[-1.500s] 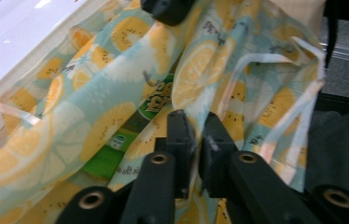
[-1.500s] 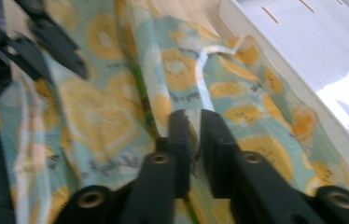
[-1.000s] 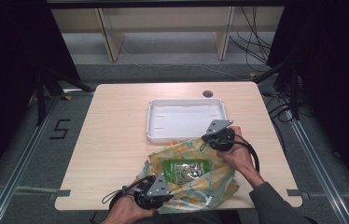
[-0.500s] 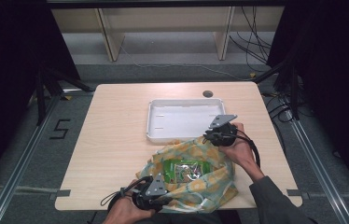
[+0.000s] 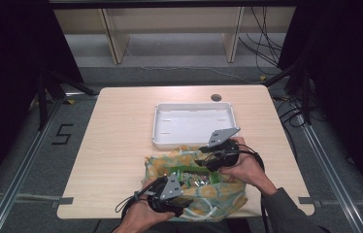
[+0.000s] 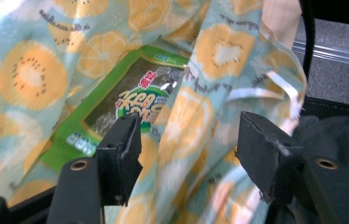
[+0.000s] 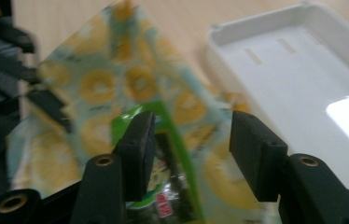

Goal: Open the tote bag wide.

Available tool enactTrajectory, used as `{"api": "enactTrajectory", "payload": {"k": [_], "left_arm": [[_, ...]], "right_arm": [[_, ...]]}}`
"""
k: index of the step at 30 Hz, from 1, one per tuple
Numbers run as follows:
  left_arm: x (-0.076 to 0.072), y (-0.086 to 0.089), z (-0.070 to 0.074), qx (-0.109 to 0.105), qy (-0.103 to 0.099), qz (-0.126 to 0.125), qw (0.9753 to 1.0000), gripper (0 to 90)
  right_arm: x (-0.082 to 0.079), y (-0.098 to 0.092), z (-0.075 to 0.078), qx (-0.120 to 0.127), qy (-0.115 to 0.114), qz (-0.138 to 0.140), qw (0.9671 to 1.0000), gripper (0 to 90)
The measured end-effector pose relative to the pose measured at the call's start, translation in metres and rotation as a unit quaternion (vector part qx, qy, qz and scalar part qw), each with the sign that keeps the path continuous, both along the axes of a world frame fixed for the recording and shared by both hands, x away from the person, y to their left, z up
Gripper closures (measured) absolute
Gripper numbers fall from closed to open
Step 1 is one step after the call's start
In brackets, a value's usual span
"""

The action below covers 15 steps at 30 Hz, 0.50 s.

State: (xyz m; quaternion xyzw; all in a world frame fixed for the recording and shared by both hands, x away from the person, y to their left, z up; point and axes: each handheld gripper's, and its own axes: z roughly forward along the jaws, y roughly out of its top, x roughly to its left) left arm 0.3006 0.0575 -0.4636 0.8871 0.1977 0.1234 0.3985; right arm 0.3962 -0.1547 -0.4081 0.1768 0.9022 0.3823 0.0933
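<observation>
bag: fruit-print cloth bag (image 5: 196, 187) lies at the near edge of the surface (image 5: 116, 136), just in front of the white tray (image 5: 194, 124); mouth open upward
contents: green snack packet (image 5: 189, 175) sits inside the bag mouth, between the two tools
high view: gives the layout; left tool (image 5: 162, 194) at the bag's near side, right tool (image 5: 208, 158) at its far side beside the tray; jaw gaps too small to read here
left gripper view: packet print (image 6: 130, 100) legible, bag fabric (image 6: 196, 116) folds up between the jaws
right gripper view: blurred; tray (image 7: 298, 70) off to the right, packet (image 7: 172, 158) and bag edge (image 7: 107, 84) ahead
left tool (image 6: 186, 140): jaws wide apart, a fold of fabric runs between them, not clamped; contact with the pads unclear
right tool (image 7: 189, 140): jaws apart, packet's edge and fabric in the gap, nothing gripped
</observation>
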Motion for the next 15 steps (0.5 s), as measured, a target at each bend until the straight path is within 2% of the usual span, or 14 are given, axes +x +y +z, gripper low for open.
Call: {"api": "enactTrajectory", "payload": {"k": [1, 2, 3, 4, 5, 6, 8, 9, 10, 12, 13, 15], "left_arm": [[0.003, -0.002, -0.004, 0.008, 0.003, 0.002, 1.0000, 38.1], [0.007, -0.005, -0.009, 0.013, 0.012, -0.001, 0.9998, 41.3], [0.007, -0.005, -0.009, 0.013, 0.012, -0.001, 0.9998, 44.5], [0.009, -0.006, -0.012, 0.018, 0.022, -0.004, 0.9996, 44.5], [0.010, -0.006, -0.014, 0.024, 0.026, -0.007, 0.9994, 49.6], [0.010, -0.006, -0.016, 0.036, 0.028, -0.012, 0.9989, 54.9], [0.008, -0.006, -0.019, 0.046, 0.029, -0.018, 0.9983, 72.1], [0.007, -0.006, -0.019, 0.054, 0.027, -0.022, 0.9979, 72.1], [0.006, -0.006, -0.020, 0.052, 0.031, -0.024, 0.9979, 75.2], [0.003, -0.005, -0.019, 0.060, 0.040, -0.031, 0.9970, 80.9], [0.002, -0.005, -0.020, 0.068, 0.037, -0.034, 0.9965, 82.2], [0.001, -0.006, -0.023, 0.073, 0.046, -0.042, 0.9954, 83.1]], "right_arm": [[-0.002, 0.004, -0.002, -0.002, 0.006, 0.004, 1.0000, 51.3], [-0.003, 0.009, -0.010, -0.012, 0.023, 0.012, 0.9996, 51.2], [-0.003, 0.011, -0.013, -0.016, 0.026, 0.014, 0.9994, 51.2], [-0.003, 0.011, -0.013, -0.016, 0.026, 0.014, 0.9994, 51.2], [-0.001, 0.014, -0.019, -0.026, 0.029, 0.027, 0.9989, 50.2], [0.000, 0.015, -0.023, -0.030, 0.036, 0.020, 0.9987, 49.3], [0.005, 0.021, -0.037, -0.050, 0.062, 0.023, 0.9966, 49.4], [0.005, 0.021, -0.037, -0.050, 0.062, 0.023, 0.9966, 49.4], [0.007, 0.022, -0.042, -0.061, 0.070, 0.031, 0.9952, 49.5], [0.009, 0.026, -0.050, -0.075, 0.078, 0.033, 0.9936, 49.5], [0.011, 0.027, -0.055, -0.080, 0.088, 0.035, 0.9923, 49.0], [0.013, 0.029, -0.060, -0.093, 0.095, 0.035, 0.9904, 46.0]]}}
